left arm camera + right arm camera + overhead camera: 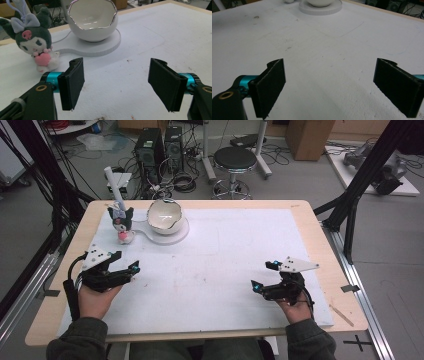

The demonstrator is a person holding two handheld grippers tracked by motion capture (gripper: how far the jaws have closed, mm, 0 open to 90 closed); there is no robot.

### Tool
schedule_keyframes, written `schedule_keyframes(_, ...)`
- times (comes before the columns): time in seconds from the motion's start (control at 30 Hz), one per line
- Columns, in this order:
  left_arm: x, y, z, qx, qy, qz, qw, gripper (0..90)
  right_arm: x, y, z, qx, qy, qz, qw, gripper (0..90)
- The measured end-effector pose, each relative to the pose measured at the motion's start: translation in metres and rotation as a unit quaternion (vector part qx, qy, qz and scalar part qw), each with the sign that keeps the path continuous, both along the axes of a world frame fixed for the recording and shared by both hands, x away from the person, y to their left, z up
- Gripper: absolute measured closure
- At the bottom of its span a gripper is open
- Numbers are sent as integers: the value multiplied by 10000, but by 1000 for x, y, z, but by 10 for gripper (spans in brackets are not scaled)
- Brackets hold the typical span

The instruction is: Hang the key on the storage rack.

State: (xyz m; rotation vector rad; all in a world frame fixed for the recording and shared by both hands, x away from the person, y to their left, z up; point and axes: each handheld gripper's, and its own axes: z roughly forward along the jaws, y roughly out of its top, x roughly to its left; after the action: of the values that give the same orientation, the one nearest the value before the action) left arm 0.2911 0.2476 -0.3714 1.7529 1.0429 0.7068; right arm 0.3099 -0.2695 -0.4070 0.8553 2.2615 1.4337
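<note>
Start of reach. Left gripper and right gripper rested near table edge, jaws wide, empty. Plush toy stood far left, just beside egg-shaped bowl. Next move likely: left gripper forward, straddle toy.

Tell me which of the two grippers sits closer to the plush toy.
The left gripper. It rests at the table's left side just below the plush toy, while the right gripper lies far across the white mat.
</note>
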Motion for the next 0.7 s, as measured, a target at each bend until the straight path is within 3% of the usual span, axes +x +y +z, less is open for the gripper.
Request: schedule_keyframes(0.7, -12, -12, 0, 19, -67, -207, 9998, 291, 0, -1, 0, -5, -6, -24, 10000, 96)
